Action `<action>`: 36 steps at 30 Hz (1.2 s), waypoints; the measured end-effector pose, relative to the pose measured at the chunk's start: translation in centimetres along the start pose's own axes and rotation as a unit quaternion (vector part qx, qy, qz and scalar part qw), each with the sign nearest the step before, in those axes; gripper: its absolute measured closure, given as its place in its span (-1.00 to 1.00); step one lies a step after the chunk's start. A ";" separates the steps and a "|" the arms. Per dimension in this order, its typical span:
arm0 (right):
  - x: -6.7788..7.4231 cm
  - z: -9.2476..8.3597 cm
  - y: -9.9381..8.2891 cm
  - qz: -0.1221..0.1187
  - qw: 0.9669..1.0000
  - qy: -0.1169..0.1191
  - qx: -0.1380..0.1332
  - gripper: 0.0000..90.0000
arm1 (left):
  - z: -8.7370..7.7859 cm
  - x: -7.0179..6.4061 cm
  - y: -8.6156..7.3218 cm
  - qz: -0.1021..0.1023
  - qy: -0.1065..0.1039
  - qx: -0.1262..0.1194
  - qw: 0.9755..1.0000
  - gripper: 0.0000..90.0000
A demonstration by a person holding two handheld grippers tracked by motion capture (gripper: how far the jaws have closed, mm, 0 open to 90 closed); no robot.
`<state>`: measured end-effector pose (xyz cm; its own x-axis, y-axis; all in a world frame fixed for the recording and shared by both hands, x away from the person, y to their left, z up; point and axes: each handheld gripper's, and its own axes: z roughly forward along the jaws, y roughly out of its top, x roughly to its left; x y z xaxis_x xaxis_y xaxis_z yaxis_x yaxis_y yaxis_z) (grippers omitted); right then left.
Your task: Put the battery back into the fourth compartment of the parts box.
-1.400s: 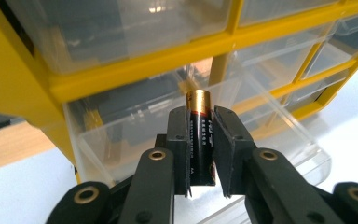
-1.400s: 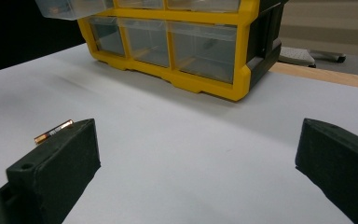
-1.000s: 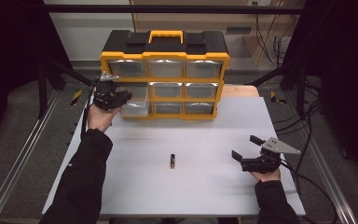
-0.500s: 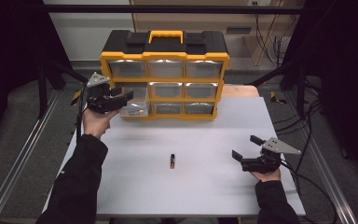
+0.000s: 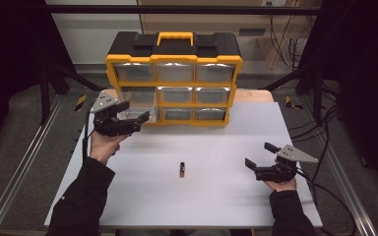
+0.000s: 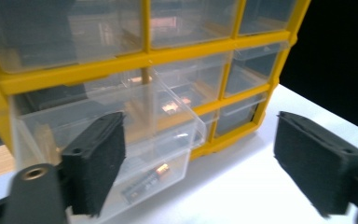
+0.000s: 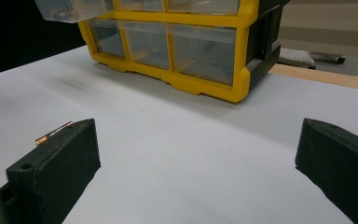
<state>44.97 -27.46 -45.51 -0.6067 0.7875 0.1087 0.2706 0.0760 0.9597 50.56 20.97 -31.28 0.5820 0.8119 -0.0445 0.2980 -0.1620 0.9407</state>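
Now my left tongs (image 5: 134, 119) have just been opening and stand apart before the pulled-out clear drawer (image 6: 121, 154) of the yellow organizer (image 5: 173, 78), nothing between them. My right tongs (image 5: 258, 156) rest apart near the battery (image 5: 182, 168) on the worktop (image 5: 216, 196).
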 end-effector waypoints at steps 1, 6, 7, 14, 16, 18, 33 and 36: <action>0.0 0.0 0.0 0.000 1.000 0.000 0.000 -1.00 | 0.0 -0.2 -0.3 0.002 -0.002 0.000 1.000 -0.70; 0.0 0.0 0.0 -0.001 1.000 0.001 0.000 -1.00 | 0.2 -1.5 -1.7 0.009 -0.008 0.002 1.000 -0.85; 0.0 0.0 0.0 -0.001 1.000 0.000 0.000 -1.00 | 0.3 -1.8 -2.1 0.008 -0.009 0.004 1.000 -0.87; 0.0 0.0 0.0 -0.001 1.000 0.000 0.000 -1.00 | 1.3 -3.6 -3.8 0.017 -0.027 0.021 0.999 -0.93; 0.0 0.0 0.0 -0.002 1.000 0.001 0.000 -1.00 | 1.6 -4.2 -4.3 0.023 -0.032 0.026 0.999 -0.94; 0.0 0.0 0.0 -0.002 1.000 0.000 0.000 -1.00 | 2.1 -4.9 -5.0 0.025 -0.042 0.032 0.998 -0.94; 0.0 0.0 0.0 0.000 1.000 0.002 0.003 -1.00 | 5.9 -8.1 -9.6 0.040 -0.068 0.116 0.990 -0.94; 0.1 0.0 0.0 0.001 1.000 0.003 0.003 -1.00 | 6.6 -8.6 -10.4 0.043 -0.069 0.134 0.988 -0.94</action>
<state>44.93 -27.42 -45.51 -0.6102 0.7844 0.1112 0.2762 0.0791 0.9579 47.44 11.95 -42.88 0.7061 0.7074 -0.0313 0.4219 -0.3848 0.8209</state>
